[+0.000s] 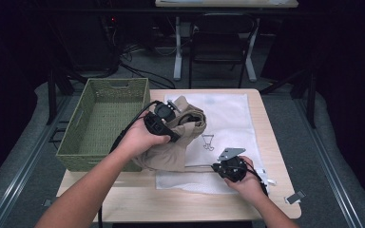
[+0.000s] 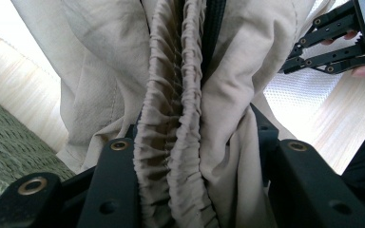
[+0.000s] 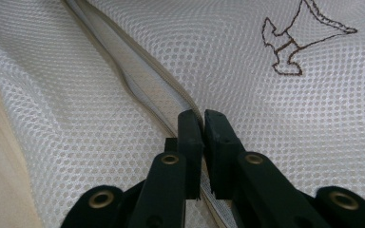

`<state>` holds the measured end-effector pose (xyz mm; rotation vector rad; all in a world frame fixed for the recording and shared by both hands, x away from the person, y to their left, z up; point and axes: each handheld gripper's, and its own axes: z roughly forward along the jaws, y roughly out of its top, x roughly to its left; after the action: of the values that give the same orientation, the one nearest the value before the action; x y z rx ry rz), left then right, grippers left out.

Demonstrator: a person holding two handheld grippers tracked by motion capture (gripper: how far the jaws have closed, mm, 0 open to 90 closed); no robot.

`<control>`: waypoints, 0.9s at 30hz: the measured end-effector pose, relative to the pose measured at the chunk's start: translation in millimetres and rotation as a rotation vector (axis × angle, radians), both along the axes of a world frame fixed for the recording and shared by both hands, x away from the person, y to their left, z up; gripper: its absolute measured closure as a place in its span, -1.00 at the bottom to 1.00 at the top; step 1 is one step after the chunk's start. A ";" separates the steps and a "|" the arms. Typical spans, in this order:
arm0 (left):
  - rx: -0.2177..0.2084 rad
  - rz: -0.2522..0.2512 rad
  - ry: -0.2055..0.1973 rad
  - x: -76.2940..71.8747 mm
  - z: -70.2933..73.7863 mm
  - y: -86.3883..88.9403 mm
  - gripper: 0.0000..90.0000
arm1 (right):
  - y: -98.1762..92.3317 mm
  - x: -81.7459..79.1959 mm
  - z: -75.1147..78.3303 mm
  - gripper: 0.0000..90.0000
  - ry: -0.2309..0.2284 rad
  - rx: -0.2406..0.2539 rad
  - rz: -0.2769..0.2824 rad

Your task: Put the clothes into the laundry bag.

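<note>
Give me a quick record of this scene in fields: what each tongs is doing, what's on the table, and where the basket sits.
left tongs: shut on beige garment, gathered waistband between the jaws
right tongs: shut on the zipper edge of the white mesh bag
mesh bag: flat on the table
green basket: table's left side, beside the garment

Two black jaws of the right gripper [image 3: 203, 124] rose from the bottom of the frame and met at the centre, closed on the zipper [image 3: 138, 76] of a white mesh bag [image 3: 247, 80]. The zipper ran as a pale band from the top left of the frame down to the jaw tips. A brown stitched figure [image 3: 297, 45] sat on the mesh at the upper right. Along the left edge and lower left corner, a strip of light wooden table [image 3: 0, 180] showed beside the bag.
</note>
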<state>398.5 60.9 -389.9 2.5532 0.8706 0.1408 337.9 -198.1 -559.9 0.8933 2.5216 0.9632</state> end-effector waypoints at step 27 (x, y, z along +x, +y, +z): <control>-0.013 0.018 -0.001 -3.0 -3.3 9.4 0.33 | -1.7 6.5 26.6 0.99 -0.042 0.028 0.015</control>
<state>395.4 70.3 -393.3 2.5334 0.8911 0.1410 344.5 -199.7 -533.3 0.8544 2.4893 1.0139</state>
